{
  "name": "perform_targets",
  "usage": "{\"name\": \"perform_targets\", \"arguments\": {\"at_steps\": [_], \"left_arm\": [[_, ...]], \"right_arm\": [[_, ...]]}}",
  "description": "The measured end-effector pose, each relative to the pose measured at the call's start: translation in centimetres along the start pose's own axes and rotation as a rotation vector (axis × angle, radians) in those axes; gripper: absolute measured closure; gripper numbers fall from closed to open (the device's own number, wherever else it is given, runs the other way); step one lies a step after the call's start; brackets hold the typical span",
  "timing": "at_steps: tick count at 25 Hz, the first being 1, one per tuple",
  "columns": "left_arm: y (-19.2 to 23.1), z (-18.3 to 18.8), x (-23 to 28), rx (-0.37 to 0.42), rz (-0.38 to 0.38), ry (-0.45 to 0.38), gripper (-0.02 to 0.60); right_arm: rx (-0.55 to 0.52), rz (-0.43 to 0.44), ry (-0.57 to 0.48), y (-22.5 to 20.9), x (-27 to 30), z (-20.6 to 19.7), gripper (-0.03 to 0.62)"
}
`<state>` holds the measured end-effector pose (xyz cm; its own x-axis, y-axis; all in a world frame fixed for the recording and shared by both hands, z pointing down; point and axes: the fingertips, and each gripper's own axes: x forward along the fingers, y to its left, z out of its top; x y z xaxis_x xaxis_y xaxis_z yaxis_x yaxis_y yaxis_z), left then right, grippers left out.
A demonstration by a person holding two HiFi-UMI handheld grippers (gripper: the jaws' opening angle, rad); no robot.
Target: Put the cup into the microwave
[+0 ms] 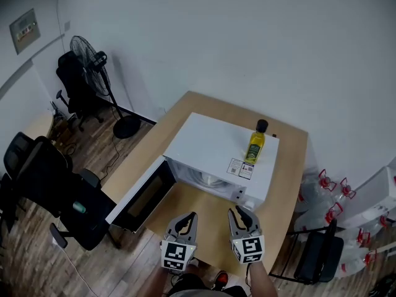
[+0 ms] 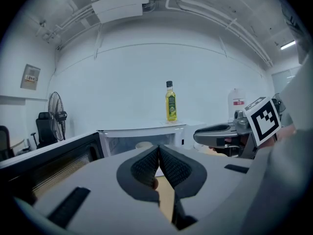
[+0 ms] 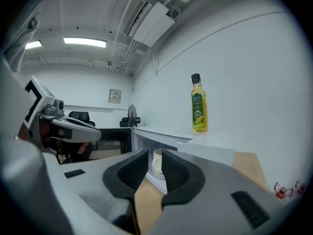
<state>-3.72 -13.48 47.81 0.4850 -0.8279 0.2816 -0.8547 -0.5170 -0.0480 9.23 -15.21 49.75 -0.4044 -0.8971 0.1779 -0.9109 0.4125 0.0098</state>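
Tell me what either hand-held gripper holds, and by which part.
Nothing: left hand-held gripper shut empty, right hand-held gripper open; white cup sits inside white microwave.

Office room: swivel chairs [image 1: 43,178], pedestal fan [image 1: 86,53]

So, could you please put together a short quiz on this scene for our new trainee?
1. True or false: the door of the microwave stands open.
2. What stands on top of the microwave? A. a kettle B. a yellow bottle C. a plate
3. Where is the cup?

Key:
1. True.
2. B.
3. Inside the microwave. Neither the left tool, jaws together, nor the right tool, jaws apart, holds it.
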Motion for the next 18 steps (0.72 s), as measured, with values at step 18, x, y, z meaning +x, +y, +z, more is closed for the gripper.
{"name": "perform_targets", "arguments": {"at_steps": [18], "left_arm": [[-8.0,0.9,-6.0,0.030,-0.023,-0.046,0.558]], "right_arm": [[-0.026,-0.059,-0.054,-0.2,-12.2,1.0,0.559]]}}
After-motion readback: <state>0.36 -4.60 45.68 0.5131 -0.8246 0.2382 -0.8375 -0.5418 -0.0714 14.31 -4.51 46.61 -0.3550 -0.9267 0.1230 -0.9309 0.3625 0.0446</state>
